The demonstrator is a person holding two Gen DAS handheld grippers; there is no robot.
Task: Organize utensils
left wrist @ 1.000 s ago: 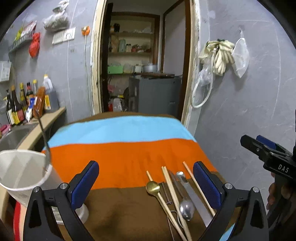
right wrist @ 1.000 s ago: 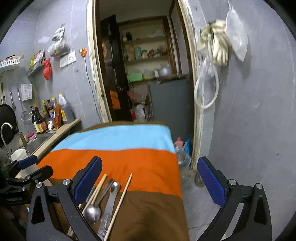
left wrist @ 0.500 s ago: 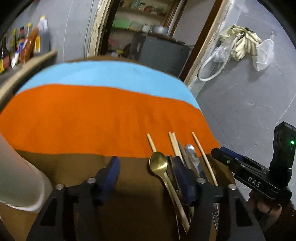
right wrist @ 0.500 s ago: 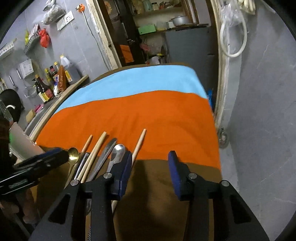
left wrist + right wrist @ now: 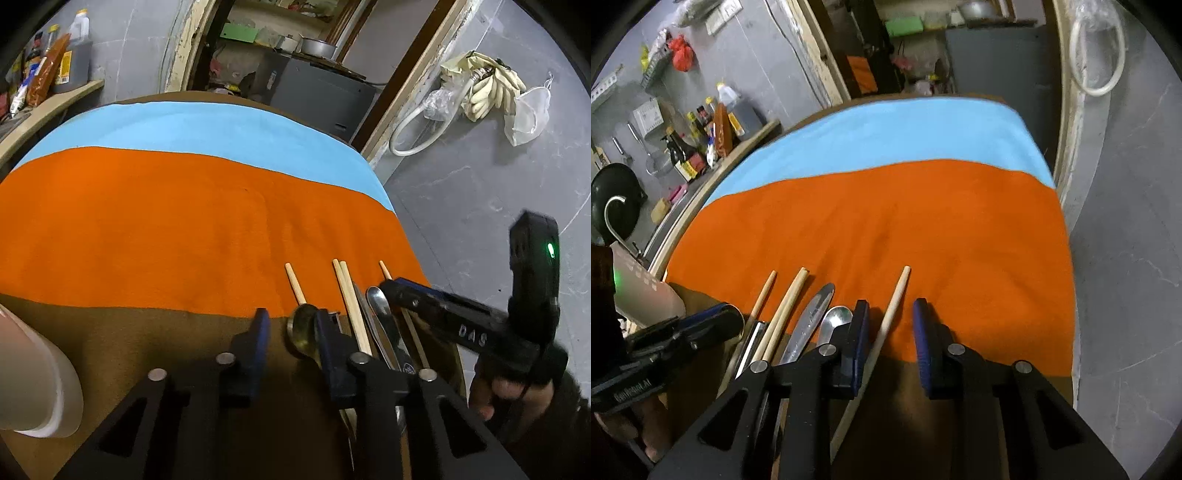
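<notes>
Several utensils lie side by side on the striped cloth (image 5: 184, 221): a gold spoon (image 5: 301, 330), a chopstick pair (image 5: 349, 295), a knife (image 5: 812, 317), a silver spoon (image 5: 836, 319) and a single chopstick (image 5: 894, 306). My left gripper (image 5: 291, 332) hangs low over the gold spoon's bowl. Its jaws are closing, with the bowl between them and a gap still on the left side. My right gripper (image 5: 892, 328) straddles the single chopstick. Its jaws are closing too, and the pads are clear of the stick. In the left wrist view the right gripper (image 5: 399, 290) reaches in over the silver spoon.
A white cup (image 5: 37, 387) stands at the cloth's near left corner. Left of the table runs a counter with bottles (image 5: 690, 155) and a tap (image 5: 613, 214). The table's right edge (image 5: 1067, 258) drops to a grey floor. A doorway lies beyond the far end.
Both grippers have dropped and tipped down toward the utensils, and both pairs of jaws have narrowed from wide open. The left has come over the gold spoon, the right over the single chopstick.
</notes>
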